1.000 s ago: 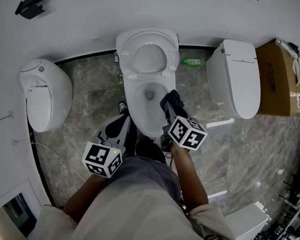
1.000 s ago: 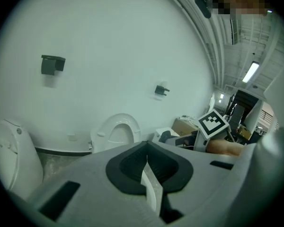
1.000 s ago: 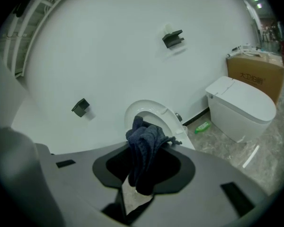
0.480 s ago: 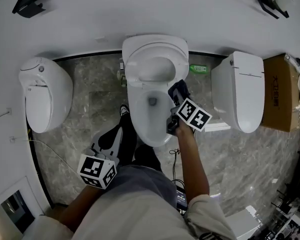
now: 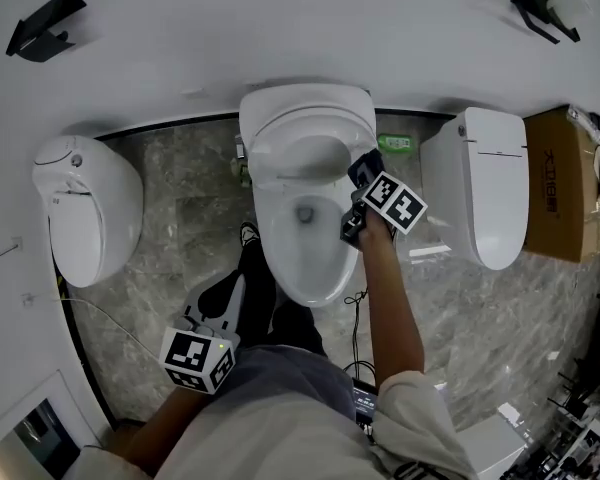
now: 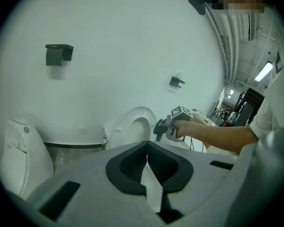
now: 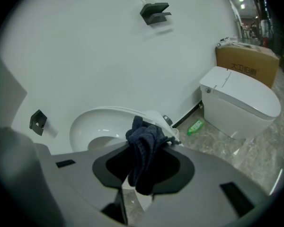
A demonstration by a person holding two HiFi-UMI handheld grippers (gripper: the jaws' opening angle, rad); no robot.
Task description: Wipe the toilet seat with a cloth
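at the left stands a white toilet [image 5: 80, 208] with its lid down. the left tool [image 6: 147, 145], low and near, left of the bowl [image 5: 277, 253], has its jaws pressed together with nothing between them; its cube bears black-and-white square markers. in the middle the toilet seat [image 5: 280, 133] stands raised against the far wall, a white ring above the open bowl. the cloth [image 7: 143, 141], dark blue and bunched in folds, hangs clamped in the right tool [image 5: 363, 183] at the seat's right side; whether it touches the seat is hard to make out. right of it a green bottle [image 5: 393, 143] lies on the floor by the wall, its label too small to read. further right are a second closed toilet [image 5: 480, 183] and a brown cardboard box [image 5: 565, 173] with dark chinese characters, too blurred to read.
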